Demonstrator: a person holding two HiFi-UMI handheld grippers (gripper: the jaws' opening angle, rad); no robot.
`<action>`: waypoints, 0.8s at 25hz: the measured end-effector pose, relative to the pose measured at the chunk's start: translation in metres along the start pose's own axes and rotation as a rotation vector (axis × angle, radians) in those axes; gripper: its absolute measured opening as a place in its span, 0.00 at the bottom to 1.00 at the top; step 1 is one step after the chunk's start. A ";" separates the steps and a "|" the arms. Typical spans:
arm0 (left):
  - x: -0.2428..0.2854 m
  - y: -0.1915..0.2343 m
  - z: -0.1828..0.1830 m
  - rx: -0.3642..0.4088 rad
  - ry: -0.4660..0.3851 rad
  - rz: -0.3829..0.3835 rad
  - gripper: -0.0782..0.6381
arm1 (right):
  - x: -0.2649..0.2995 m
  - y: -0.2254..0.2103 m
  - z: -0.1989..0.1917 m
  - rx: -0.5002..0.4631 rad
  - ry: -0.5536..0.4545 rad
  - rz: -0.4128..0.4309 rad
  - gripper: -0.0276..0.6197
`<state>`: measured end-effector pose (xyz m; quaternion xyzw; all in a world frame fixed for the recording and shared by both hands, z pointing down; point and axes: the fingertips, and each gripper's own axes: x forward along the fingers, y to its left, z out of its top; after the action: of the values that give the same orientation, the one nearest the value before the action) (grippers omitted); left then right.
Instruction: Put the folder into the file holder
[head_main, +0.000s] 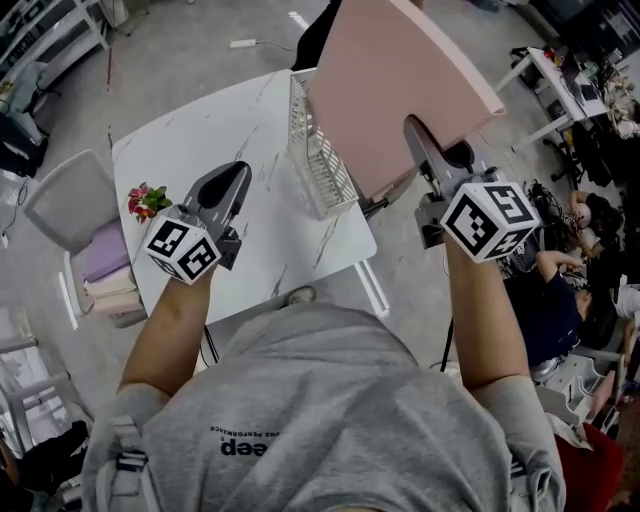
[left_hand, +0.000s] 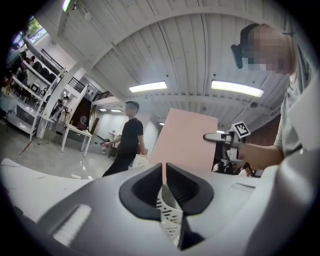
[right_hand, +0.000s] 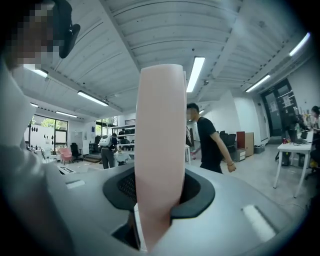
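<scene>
Clearly: pale pink folder (head_main: 400, 80), flat, tilted, clamped by right hand-held gripper (head_main: 414, 127).

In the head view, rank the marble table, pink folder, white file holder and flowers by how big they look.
1. marble table
2. pink folder, though it is held up nearer the camera, so its lead over the holder is unsure
3. white file holder, partly hidden behind the folder
4. flowers, clearly smallest

Open-plan office/lab: desks (right_hand: 295, 148), shelving (left_hand: 26, 97), ofc chairs (right_hand: 65, 154), strip lights (left_hand: 147, 86), ppl (left_hand: 128, 140) walking.
</scene>
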<state>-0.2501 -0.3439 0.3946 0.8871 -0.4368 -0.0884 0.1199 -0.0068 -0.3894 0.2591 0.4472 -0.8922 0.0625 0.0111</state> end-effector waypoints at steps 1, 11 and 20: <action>0.002 0.005 0.000 -0.005 0.001 0.002 0.22 | 0.006 -0.001 -0.002 -0.002 0.005 -0.003 0.25; 0.019 0.032 -0.015 -0.047 0.040 -0.019 0.22 | 0.043 -0.004 -0.042 -0.011 0.051 -0.021 0.25; 0.027 0.030 -0.053 -0.091 0.115 -0.079 0.22 | 0.050 0.001 -0.088 0.000 0.061 -0.038 0.25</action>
<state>-0.2426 -0.3763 0.4526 0.9008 -0.3895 -0.0616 0.1816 -0.0404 -0.4178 0.3505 0.4617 -0.8829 0.0757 0.0393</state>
